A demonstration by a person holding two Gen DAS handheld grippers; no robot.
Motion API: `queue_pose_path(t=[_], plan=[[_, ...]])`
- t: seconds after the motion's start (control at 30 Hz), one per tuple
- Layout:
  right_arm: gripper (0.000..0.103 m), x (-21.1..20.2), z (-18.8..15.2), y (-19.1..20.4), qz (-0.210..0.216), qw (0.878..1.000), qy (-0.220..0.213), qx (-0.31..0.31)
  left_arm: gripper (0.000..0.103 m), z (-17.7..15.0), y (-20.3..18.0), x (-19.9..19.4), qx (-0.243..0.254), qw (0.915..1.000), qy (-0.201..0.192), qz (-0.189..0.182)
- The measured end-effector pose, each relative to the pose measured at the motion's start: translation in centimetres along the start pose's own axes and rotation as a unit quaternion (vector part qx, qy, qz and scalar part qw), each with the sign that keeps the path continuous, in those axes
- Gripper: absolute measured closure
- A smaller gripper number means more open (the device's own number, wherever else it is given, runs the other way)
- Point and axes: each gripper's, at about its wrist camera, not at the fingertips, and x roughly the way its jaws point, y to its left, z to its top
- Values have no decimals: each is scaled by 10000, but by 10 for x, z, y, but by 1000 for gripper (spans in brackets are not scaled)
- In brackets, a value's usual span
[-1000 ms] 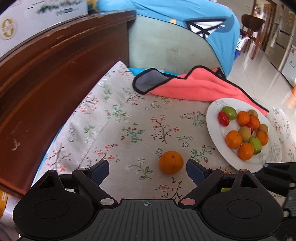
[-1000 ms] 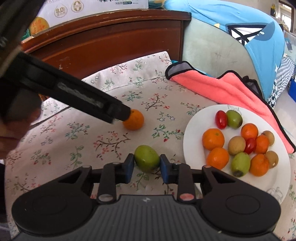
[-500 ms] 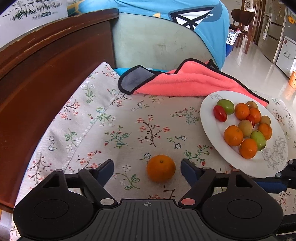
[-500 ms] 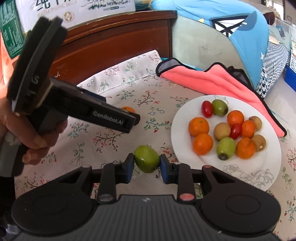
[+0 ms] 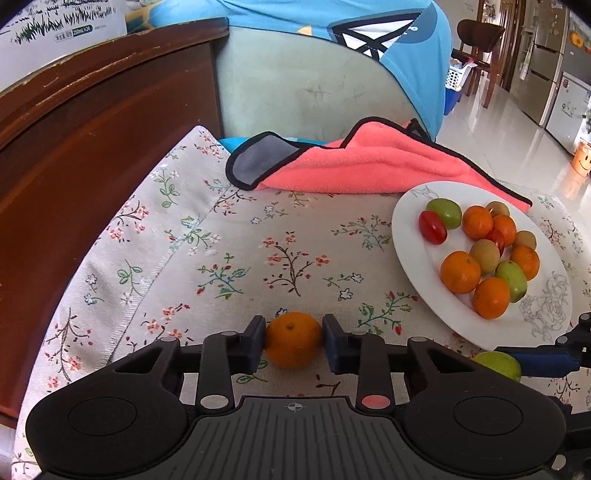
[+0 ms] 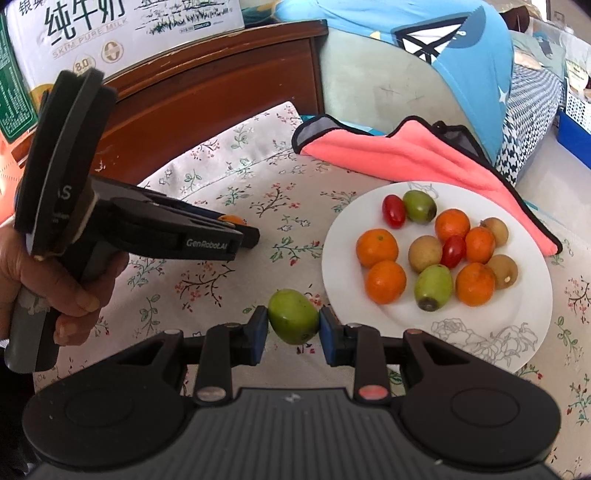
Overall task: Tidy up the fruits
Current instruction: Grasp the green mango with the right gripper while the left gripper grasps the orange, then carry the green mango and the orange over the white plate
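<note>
A small orange (image 5: pixel 293 341) rests on the floral cloth between the blue pads of my left gripper (image 5: pixel 294 332); its jaws are closing and both pads press on the fruit. In the right wrist view this orange (image 6: pixel 231 219) peeks out behind the left gripper (image 6: pixel 245 234), which a hand holds. My right gripper (image 6: pixel 290 326) is shut on a green fruit (image 6: pixel 293 321), held just left of the white plate (image 6: pixel 480 332). That plate (image 5: pixel 410 258) carries several oranges, green fruits, brown fruits and cherry tomatoes.
A pink towel (image 5: pixel 369 166) with a black border lies behind the plate. A dark wooden board (image 5: pixel 92 129) runs along the left side, with a milk carton (image 6: pixel 110 29) on top. A cushioned seat back with a blue cloth (image 5: pixel 314 85) stands at the far end.
My left gripper's jaws have come together from wide open onto the orange. The right gripper has kept its hold on the green fruit and rolled slightly.
</note>
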Motion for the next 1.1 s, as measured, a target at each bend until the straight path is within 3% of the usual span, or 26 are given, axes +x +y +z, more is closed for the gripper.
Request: queue_pose_path(t=[0.53, 1.1], plan=[[73, -28, 17, -19, -83, 9984, -419, 365, 73, 17, -15, -33, -165, 9989, -396, -207], [73, -89, 24, -61, -626, 9864, -1048, 1103, 73, 26, -47, -51, -42, 9965, -642, -531]])
